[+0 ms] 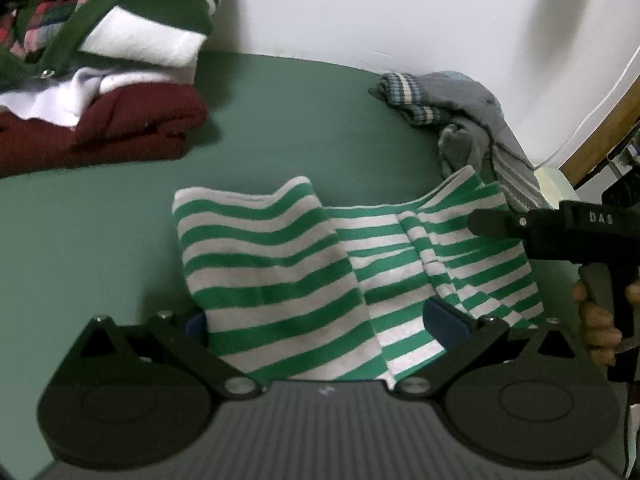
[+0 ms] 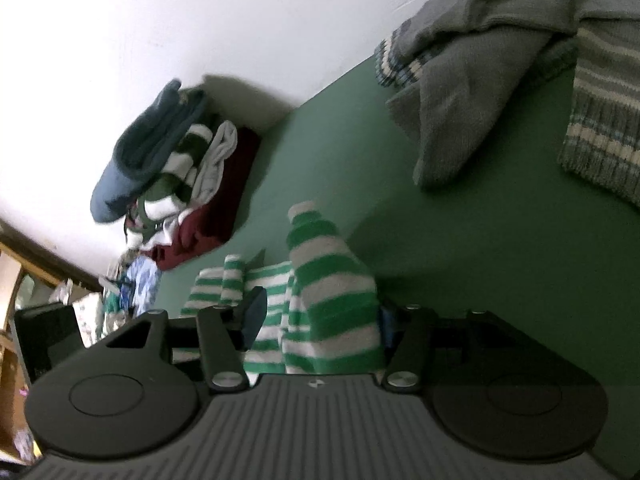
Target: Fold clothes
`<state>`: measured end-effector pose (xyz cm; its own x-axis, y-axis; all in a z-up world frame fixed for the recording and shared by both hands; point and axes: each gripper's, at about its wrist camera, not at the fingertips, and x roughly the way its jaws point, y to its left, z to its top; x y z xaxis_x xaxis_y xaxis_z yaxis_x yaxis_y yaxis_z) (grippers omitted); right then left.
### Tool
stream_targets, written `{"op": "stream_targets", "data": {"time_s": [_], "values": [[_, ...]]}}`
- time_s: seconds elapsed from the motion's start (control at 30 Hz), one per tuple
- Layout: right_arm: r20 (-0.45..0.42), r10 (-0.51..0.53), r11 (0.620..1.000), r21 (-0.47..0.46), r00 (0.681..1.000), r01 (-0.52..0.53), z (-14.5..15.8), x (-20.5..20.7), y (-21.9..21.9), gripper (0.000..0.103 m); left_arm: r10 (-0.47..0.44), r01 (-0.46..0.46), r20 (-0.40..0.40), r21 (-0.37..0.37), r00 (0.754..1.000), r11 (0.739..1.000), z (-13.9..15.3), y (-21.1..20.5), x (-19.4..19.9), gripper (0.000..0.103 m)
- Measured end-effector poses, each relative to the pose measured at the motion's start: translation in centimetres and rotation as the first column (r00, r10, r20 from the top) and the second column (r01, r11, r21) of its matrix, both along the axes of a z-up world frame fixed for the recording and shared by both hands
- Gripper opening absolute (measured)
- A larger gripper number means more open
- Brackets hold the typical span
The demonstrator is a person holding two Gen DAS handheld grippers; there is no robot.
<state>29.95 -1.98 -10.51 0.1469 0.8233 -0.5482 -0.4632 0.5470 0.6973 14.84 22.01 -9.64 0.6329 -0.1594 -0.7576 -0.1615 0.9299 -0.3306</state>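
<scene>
Both claws spread | left claw, right claw straddle rumpled green-white striped garment

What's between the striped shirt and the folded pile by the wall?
Bare green bed sheet only, in the left wrist view: nothing lies between the striped shirt and the folded pile.

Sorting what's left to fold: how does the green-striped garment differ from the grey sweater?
The green-striped garment has bold green and white bands all over; the grey sweater is plain grey with thin striped trim at cuff and hem. The striped one lies between the gripper fingers, near the cameras; the grey one sits crumpled farther back by the wall. Both lie unfolded on the green surface.
</scene>
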Motion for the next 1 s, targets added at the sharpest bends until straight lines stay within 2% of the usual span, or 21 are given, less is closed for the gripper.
{"op": "stream_targets", "data": {"time_s": [0.13, 0.17, 0.2, 0.23, 0.4, 0.5, 0.6, 0.73, 0.9, 1.0], "values": [[0.024, -0.004, 1.000, -0.003, 1.000, 0.005, 0.0, 0.2, 0.4, 0.054, -0.010, 0.010, 0.013, -0.006, 1.000, 1.000, 0.0, 0.4, 0.0, 0.103], [0.030, -0.007, 1.000, -0.017, 1.000, 0.007, 0.0, 0.3, 0.5, 0.042, -0.012, 0.012, 0.020, -0.014, 1.000, 1.000, 0.0, 0.6, 0.0, 0.103], [0.033, -0.012, 0.999, -0.042, 0.999, 0.013, 0.0, 0.5, 0.6, 0.020, -0.014, 0.015, 0.026, -0.023, 1.000, 1.000, 0.0, 0.8, -0.1, 0.103], [0.029, -0.014, 0.998, -0.061, 0.999, 0.016, -0.2, 0.7, 0.6, 0.014, -0.015, 0.016, 0.035, -0.034, 0.999, 0.999, 0.0, 1.0, -0.2, 0.103], [-0.007, -0.007, 0.999, -0.037, 1.000, 0.006, -0.7, 1.2, 0.1, 0.012, -0.011, 0.023, 0.086, -0.141, 0.996, 0.990, -0.4, 2.7, -0.9, 0.102], [-0.029, -0.006, 1.000, -0.022, 1.000, 0.005, -1.0, 1.5, 0.0, 0.012, 0.015, 0.009, 0.092, -0.248, 0.996, 0.969, -0.7, 4.4, -0.7, 0.102], [-0.044, -0.004, 1.000, -0.010, 0.999, 0.004, -1.0, 1.6, 0.0, 0.015, 0.040, -0.010, 0.091, -0.305, 0.995, 0.952, -0.8, 5.2, -0.2, 0.102], [-0.068, -0.019, 1.000, 0.013, 0.998, 0.020, -1.2, 2.0, 0.2, 0.018, 0.061, -0.024, 0.114, -0.304, 0.992, 0.952, -0.9, 5.3, 0.3, 0.102], [-0.041, -0.004, 1.000, 0.023, 0.999, 0.005, -1.2, 2.1, 0.6, 0.018, 0.075, -0.028, 0.138, -0.316, 0.988, 0.948, -1.1, 5.7, 0.5, 0.102], [-0.013, 0.023, 1.000, -0.013, 1.000, -0.023, -0.8, 2.2, 0.9, 0.011, 0.082, -0.035, 0.138, -0.311, 0.987, 0.950, -1.1, 6.1, 0.4, 0.089]]}}
